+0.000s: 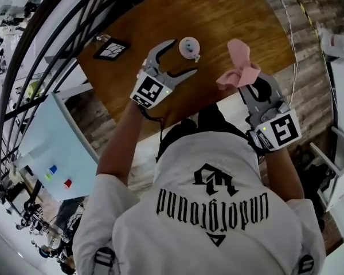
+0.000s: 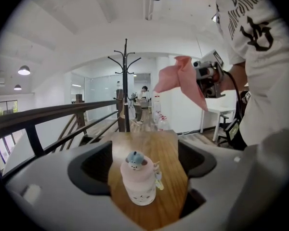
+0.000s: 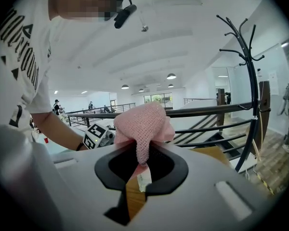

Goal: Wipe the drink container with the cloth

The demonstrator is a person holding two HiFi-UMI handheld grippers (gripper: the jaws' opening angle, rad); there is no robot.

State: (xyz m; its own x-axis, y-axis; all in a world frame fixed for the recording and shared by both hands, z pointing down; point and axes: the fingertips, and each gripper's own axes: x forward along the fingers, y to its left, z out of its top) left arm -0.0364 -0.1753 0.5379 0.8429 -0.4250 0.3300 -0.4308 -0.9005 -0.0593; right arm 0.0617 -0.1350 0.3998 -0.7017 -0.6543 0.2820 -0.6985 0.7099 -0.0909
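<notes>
Wooden desk (image 1: 229, 16) beside a dark railing (image 1: 51, 44) carried one pink drink container (image 1: 190, 47), upright between the wide-spread jaws of the left gripper (image 1: 183, 57), which reached forward nearly level, while the right gripper (image 1: 245, 80), likewise outstretched, pinched one bunched pink cloth (image 1: 239, 62) over the desk's near edge.

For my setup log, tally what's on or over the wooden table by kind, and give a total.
Drink container: 1
Pink cloth: 1
Black patterned card: 1
Grippers: 2, the left gripper and the right gripper
Total: 5
</notes>
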